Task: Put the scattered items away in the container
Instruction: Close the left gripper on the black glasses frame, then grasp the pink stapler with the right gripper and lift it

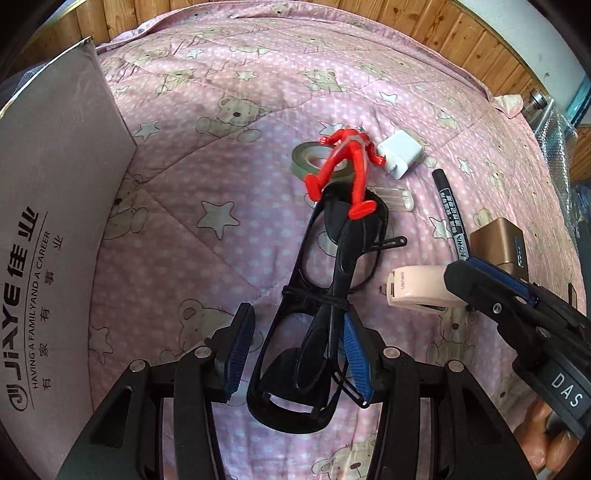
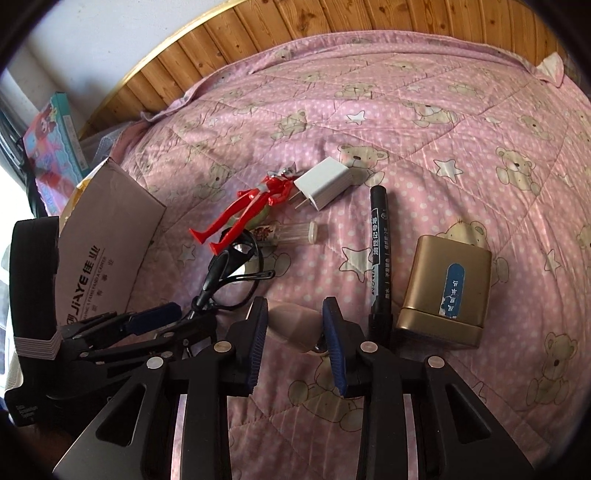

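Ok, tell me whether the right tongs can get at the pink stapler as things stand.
Probably yes. The right tongs are open with the pink stapler already between their fingers on the quilt; the black marker lies just beside, outside the gap.

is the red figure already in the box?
No. The red figure lies on the pink quilt, its legs over the black glasses, apart from the cardboard box.

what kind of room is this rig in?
Most likely a bedroom: the items lie on a pink quilted bedspread with bear and star print, backed by a curved wooden plank headboard. A brown cardboard box stands on the bed.
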The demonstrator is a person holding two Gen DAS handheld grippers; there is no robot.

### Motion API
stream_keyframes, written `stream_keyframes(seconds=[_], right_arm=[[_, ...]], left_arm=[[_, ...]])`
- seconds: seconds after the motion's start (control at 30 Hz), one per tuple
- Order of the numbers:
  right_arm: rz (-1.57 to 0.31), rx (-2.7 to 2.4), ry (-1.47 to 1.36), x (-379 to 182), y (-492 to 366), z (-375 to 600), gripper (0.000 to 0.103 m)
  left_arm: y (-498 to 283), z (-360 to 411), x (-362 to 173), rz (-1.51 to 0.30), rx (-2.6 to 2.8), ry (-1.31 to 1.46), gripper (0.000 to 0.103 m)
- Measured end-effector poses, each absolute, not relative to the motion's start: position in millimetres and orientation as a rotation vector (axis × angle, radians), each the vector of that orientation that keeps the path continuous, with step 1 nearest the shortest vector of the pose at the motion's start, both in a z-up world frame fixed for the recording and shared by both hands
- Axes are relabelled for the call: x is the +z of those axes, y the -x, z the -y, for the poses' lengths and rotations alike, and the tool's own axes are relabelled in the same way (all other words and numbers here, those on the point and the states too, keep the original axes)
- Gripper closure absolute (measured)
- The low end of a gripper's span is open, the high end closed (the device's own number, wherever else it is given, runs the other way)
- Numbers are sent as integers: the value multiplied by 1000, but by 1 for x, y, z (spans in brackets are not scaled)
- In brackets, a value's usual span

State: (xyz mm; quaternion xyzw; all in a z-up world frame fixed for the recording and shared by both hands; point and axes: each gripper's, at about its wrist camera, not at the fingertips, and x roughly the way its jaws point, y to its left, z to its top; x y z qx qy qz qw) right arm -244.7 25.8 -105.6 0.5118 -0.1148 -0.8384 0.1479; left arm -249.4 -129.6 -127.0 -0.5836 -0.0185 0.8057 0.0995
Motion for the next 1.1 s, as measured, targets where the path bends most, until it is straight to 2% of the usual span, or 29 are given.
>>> stream_keyframes(seconds=[0.27,0.33,0.77,0.87,0.97,1.0,1.03,1.1], right_arm=[[310,-2404,-1458,-107,245,-24,69],[351,-2394,-1476,-107,246,-27,70],[408,-2395,-1528,-102,236,-29,75],[387,-2405,-1521,-101,235,-28,73],[356,-2402,-1489,-105,233,-25,62],[340,-2396,-1489,-109,233,-24,62],[330,-2388,-1492,-113,231,-22,62],[429,-2359,-1511,-120,228,-27,83]], left_arm=[[246,125,-131,28,2372,1696,53],[243,126,-131,6,2380,1682,60],[208,160,-123,10,2384,1704,62],[204,166,-123,37,2380,1713,63],[208,170,-123,91,2382,1712,61],[210,169,-122,97,2392,1694,60],[212,169,-122,97,2402,1679,60],[213,167,-125,88,2390,1670,62]])
